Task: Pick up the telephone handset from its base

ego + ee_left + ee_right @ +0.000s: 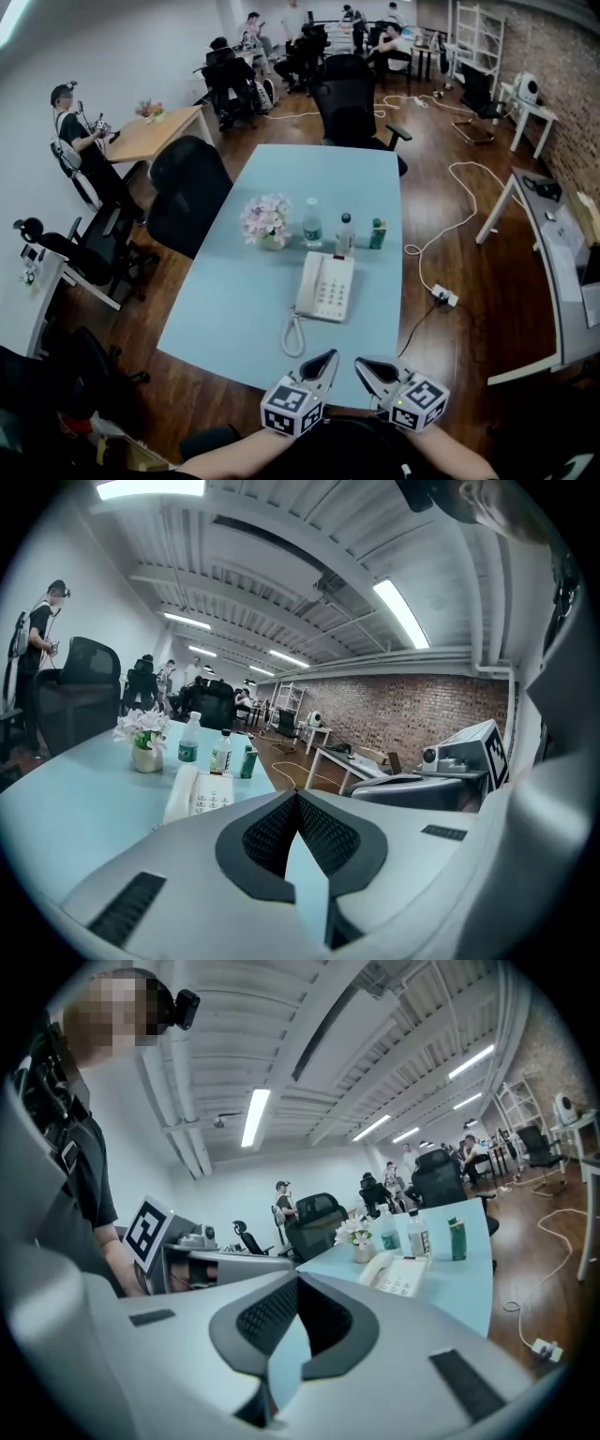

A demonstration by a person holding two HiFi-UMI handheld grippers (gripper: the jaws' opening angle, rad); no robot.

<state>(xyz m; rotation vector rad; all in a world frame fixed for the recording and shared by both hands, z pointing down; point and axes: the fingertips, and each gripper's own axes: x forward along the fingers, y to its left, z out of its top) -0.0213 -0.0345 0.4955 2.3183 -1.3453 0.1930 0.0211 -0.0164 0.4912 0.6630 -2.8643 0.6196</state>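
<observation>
A white telephone (323, 287) lies on the light blue table (234, 309), its handset (307, 284) resting along the left side of the base. A coiled cord (292, 335) loops toward me. Both grippers hover at the table's near edge, short of the phone. My left gripper (323, 359) is shut with nothing held, and so is my right gripper (364, 366), just beside it. In the left gripper view the telephone (197, 794) sits ahead and left of the closed tips (296, 794). In the right gripper view the telephone (396, 1275) lies ahead and right of the closed tips (296, 1279).
Behind the phone stand a vase of flowers (266, 221), two water bottles (312, 223) (345, 234) and a green can (377, 233). Black office chairs (187, 192) (352, 112) stand at the table's left side and far end. Several people sit or stand farther back.
</observation>
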